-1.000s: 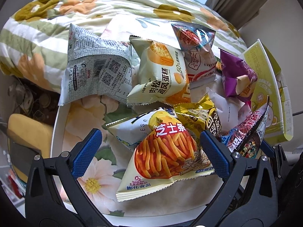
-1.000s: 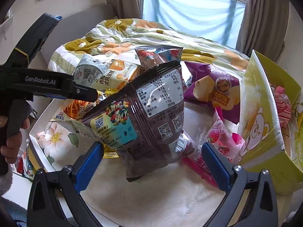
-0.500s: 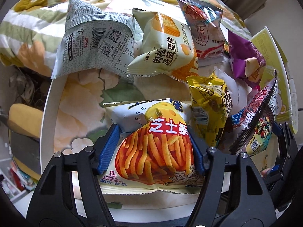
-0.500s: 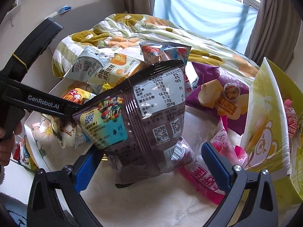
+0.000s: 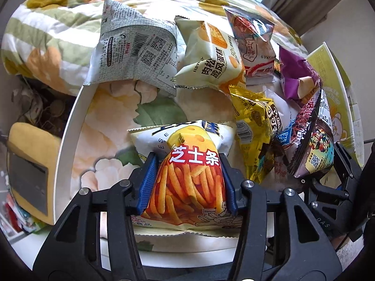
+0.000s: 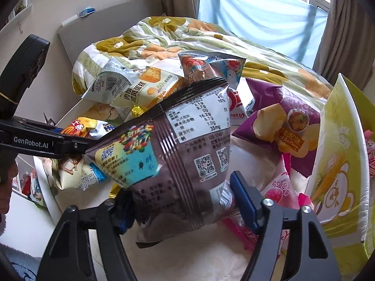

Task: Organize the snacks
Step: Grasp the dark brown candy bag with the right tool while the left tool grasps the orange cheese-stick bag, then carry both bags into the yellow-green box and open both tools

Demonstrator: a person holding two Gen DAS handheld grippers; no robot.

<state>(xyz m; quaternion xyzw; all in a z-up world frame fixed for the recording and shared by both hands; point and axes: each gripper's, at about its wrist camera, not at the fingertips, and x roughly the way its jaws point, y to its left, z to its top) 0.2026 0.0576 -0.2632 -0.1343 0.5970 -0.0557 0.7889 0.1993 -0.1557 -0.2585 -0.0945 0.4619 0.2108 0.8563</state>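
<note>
Your left gripper [image 5: 188, 182] has its fingers clenched on the cheese-stick bag [image 5: 191, 185], which lies at the near edge of the floral tabletop [image 5: 110, 121] over a white cheese packet [image 5: 150, 138]. Your right gripper [image 6: 185, 201] grasps the brown candy bag [image 6: 178, 149] by its lower part, holding it upright above the tabletop. Just right of it lie a pink packet [image 6: 279, 192], a purple chip bag [image 6: 281, 121] and a yellow box [image 6: 337, 164].

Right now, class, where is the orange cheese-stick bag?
In the left wrist view, the orange cheese-stick bag sits low centre, clamped in the left gripper, beside the yellow bag.
</note>
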